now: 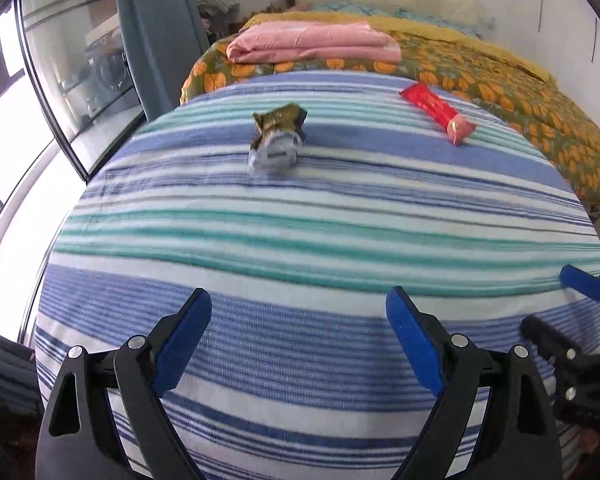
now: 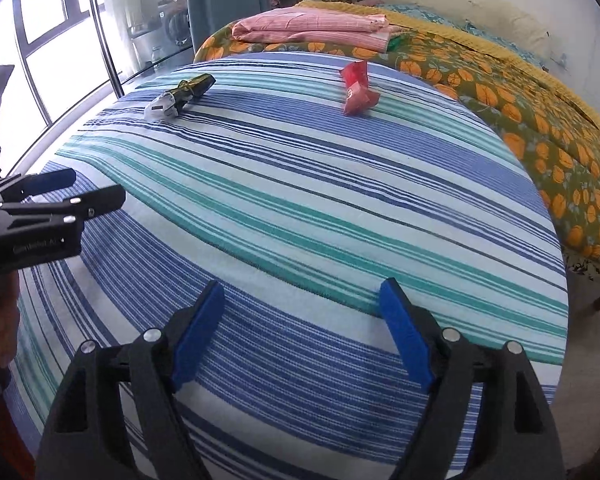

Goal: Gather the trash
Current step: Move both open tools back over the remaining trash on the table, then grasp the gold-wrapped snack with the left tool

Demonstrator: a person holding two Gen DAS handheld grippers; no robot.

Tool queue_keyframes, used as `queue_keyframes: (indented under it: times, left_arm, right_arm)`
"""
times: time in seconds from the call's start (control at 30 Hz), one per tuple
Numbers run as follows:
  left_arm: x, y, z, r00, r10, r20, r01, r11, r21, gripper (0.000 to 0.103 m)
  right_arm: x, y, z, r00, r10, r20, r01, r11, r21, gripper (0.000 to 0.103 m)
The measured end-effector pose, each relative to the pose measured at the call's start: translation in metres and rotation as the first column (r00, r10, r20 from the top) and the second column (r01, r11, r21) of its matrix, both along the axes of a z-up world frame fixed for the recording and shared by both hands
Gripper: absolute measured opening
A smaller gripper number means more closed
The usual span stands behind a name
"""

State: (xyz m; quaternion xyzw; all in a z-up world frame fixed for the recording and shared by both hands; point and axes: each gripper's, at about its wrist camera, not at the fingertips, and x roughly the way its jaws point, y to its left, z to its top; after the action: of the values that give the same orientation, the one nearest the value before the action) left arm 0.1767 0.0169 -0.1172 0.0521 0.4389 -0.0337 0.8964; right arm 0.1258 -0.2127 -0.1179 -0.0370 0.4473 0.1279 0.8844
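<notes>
I look across a bed covered by a striped blanket [image 1: 300,240], blue, white and teal. My left gripper [image 1: 299,304] hovers over the blanket's near end, fingers spread wide and holding nothing. Toward the blanket's far left lies a crumpled dark-green and silver wrapper [image 1: 277,140]. Right of it, well apart and near the blanket's far edge, lies a red wrapper [image 1: 436,112]. My right gripper [image 2: 301,296] also hovers over the near end, fingers wide apart and empty. Beyond the blanket, a folded pink cloth [image 1: 312,42] rests on an orange-flowered quilt [image 1: 520,104].
</notes>
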Motion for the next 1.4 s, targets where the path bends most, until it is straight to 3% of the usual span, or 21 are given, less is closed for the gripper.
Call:
queue_keyframes:
  times: [0.4, 0.77, 0.83, 1.0, 1.17, 1.33, 1.37, 1.4]
  left_arm:
    - [0.019, -0.007, 0.020, 0.995, -0.016, 0.096, 0.013, 0.999, 0.040, 0.088]
    - [0.049, -0.006, 0.020, 0.995, -0.023, 0.097, 0.018, 0.998, 0.053, 0.088]
    - [0.062, -0.003, 0.017, 0.997, -0.035, 0.070, 0.034, 0.999, 0.016, 0.088]
    - [0.109, 0.028, 0.005, 0.999, -0.032, -0.039, 0.022, 0.975, -0.221, 0.088]
    - [0.133, 0.032, -0.002, 0.998, -0.035, -0.046, 0.023, 0.972, -0.233, 0.088]
    - [0.144, 0.026, -0.007, 0.999, -0.029, -0.045, 0.019, 0.980, -0.200, 0.072]
    - [0.145, 0.026, -0.008, 0.999, -0.027, -0.047, 0.018, 0.981, -0.191, 0.065]
    - [0.147, 0.026, -0.009, 0.998, -0.027, -0.048, 0.017, 0.983, -0.180, 0.051]
  right_arm:
    - [0.000, -0.001, 0.000, 1.000, -0.004, -0.002, 0.004, 1.000, 0.001, 0.081]
    - [0.000, -0.001, 0.000, 1.000, -0.005, -0.002, 0.005, 1.000, 0.000, 0.081]
    - [0.000, -0.001, 0.000, 1.000, -0.005, -0.002, 0.005, 1.000, 0.000, 0.081]
    - [0.000, -0.001, 0.000, 1.000, -0.005, -0.002, 0.005, 1.000, 0.000, 0.081]
    - [0.000, -0.002, 0.000, 1.000, -0.007, -0.002, 0.007, 1.000, -0.003, 0.082]
    - [0.000, -0.002, -0.001, 1.000, -0.009, -0.002, 0.009, 1.000, -0.006, 0.082]
    - [0.000, -0.002, -0.001, 1.000, -0.009, -0.002, 0.009, 1.000, -0.007, 0.082]
    - [0.000, -0.003, -0.001, 1.000, -0.010, -0.002, 0.010, 1.000, -0.007, 0.082]
